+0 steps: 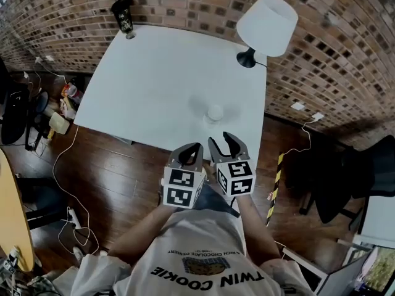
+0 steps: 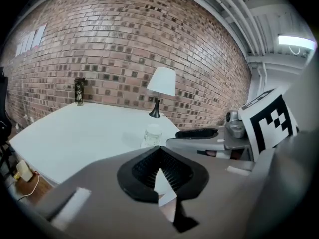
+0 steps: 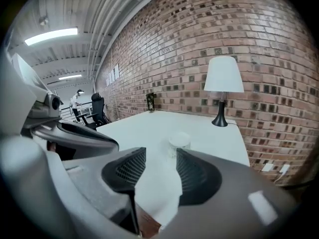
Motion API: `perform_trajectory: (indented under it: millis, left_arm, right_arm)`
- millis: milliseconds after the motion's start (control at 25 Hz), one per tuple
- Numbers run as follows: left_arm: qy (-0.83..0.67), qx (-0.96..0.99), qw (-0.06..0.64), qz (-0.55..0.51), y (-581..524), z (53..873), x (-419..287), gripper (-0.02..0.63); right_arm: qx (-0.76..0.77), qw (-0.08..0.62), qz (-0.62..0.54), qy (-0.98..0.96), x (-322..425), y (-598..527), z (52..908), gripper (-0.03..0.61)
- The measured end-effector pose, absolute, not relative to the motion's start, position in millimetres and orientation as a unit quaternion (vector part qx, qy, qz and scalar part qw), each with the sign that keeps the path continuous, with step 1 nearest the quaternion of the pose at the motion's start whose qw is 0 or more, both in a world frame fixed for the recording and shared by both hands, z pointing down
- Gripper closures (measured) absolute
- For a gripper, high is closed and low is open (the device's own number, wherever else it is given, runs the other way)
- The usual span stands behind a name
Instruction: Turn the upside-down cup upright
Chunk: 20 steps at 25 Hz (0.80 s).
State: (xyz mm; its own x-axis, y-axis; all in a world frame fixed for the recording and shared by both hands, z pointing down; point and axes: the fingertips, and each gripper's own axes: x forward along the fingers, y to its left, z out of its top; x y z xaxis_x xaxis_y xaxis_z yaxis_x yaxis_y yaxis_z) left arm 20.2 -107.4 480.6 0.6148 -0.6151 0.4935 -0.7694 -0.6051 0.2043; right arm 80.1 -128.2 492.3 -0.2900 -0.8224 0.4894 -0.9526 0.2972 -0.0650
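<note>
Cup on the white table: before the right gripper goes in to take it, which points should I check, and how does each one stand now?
1. Right gripper jaws apart, nothing between the pads: ok.
2. Cup in line with the gap of the right jaws, in the right gripper view: ok, but it is ahead and not reached.
3. Left gripper tips together, empty, beside the right one: ok.
4. Table bare around the cup; lamp and dark container stand far off: ok.
5. Cup's closed end up: it looks so, but through the clear wall: cannot tell.
</note>
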Motion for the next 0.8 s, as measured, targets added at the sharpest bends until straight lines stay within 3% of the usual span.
perform_trajectory:
  millis: [160, 480, 800]
  left_arm:
    - [-0.408, 0.87, 0.198, 0.194, -131, 484, 18, 0.607]
    - [-0.424, 0.862, 0.196, 0.195, -180, 486, 30, 0.607]
    - [-0.434, 0.853, 0.202, 0.207, -201, 495, 27, 0.607]
  right_arm:
    - [0.562, 0.191, 0.186, -0.783, 85, -155, 514, 0.332]
    - [0.561, 0.197, 0.196, -0.779, 100, -194, 548, 0.251]
    - [0.534, 0.231, 0.195, -0.789, 96, -218, 576, 0.239]
